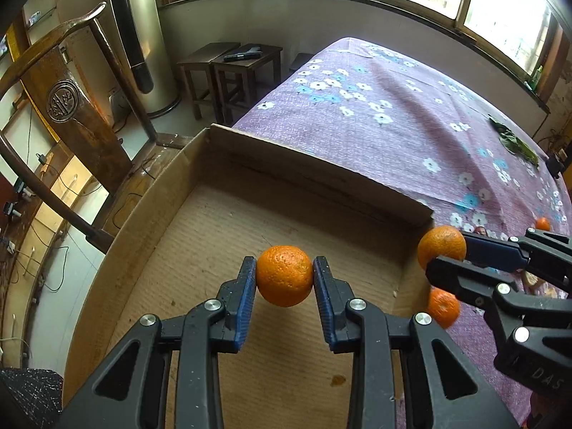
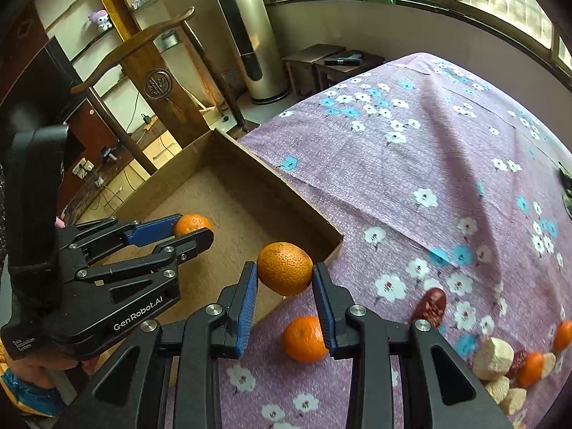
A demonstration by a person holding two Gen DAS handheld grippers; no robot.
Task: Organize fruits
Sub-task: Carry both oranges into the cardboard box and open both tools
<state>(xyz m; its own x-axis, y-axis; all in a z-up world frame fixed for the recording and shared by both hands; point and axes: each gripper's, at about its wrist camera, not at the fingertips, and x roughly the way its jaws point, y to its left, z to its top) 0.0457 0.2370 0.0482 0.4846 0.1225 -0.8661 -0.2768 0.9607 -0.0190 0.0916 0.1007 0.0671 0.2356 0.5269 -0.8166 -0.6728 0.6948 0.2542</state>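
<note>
Now I lower both oranges, left gripper [image 1: 285, 276] and right gripper [image 2: 285, 274] each pinching one, into the cardboard box [image 1: 221, 150] (gently).

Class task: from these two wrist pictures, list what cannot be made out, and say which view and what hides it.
- Right wrist view: loose round orange tangerine on the purple floral cloth, partly behind a blue tool pad.
- Right wrist view: pale chunks and dark red pieces, cut by the frame edge.
- Left wrist view: green leafy bundle, too small.

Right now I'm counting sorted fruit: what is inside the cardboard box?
The cardboard box shows only a bare floor; no fruit rests there. The left hand-held gripper holds an orange above it, hiding part of the floor.
</note>
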